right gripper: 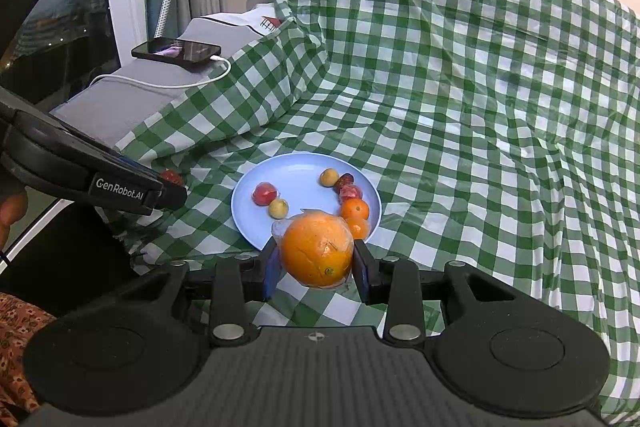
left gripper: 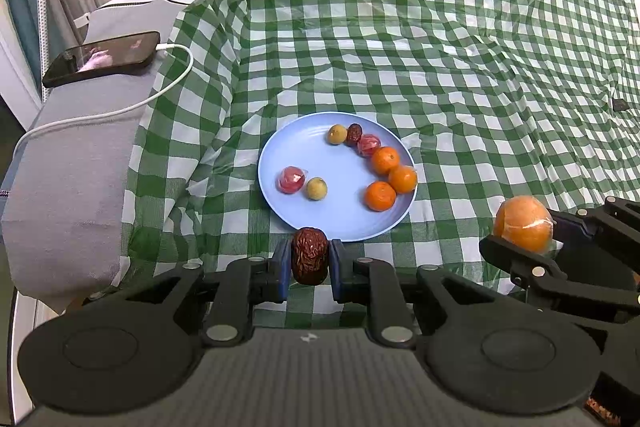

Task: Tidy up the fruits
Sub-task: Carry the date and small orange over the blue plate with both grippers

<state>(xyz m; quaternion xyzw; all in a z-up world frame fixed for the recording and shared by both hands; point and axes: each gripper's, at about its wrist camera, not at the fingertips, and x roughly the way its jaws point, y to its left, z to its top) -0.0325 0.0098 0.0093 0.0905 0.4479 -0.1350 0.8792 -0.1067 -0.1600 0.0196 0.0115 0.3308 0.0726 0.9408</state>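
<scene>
A light blue plate (left gripper: 304, 159) lies on the green checked cloth and holds several small fruits: three small oranges (left gripper: 385, 159), two wrapped red fruits (left gripper: 291, 179), two yellow-green fruits (left gripper: 317, 188) and a dark red date (left gripper: 353, 134). My left gripper (left gripper: 309, 261) is shut on a wrinkled red date (left gripper: 309, 259) just in front of the plate's near rim. My right gripper (right gripper: 316, 265) is shut on a large plastic-wrapped orange (right gripper: 317, 254), at the plate's (right gripper: 296, 171) near right edge; the orange also shows in the left wrist view (left gripper: 523, 223).
A phone (left gripper: 102, 57) on a white charging cable (left gripper: 120, 109) lies on a grey cushion (left gripper: 72, 187) at the left. The checked cloth (left gripper: 440, 27) rises in folds behind and to the right. The left gripper's body (right gripper: 80, 171) is at the left of the right wrist view.
</scene>
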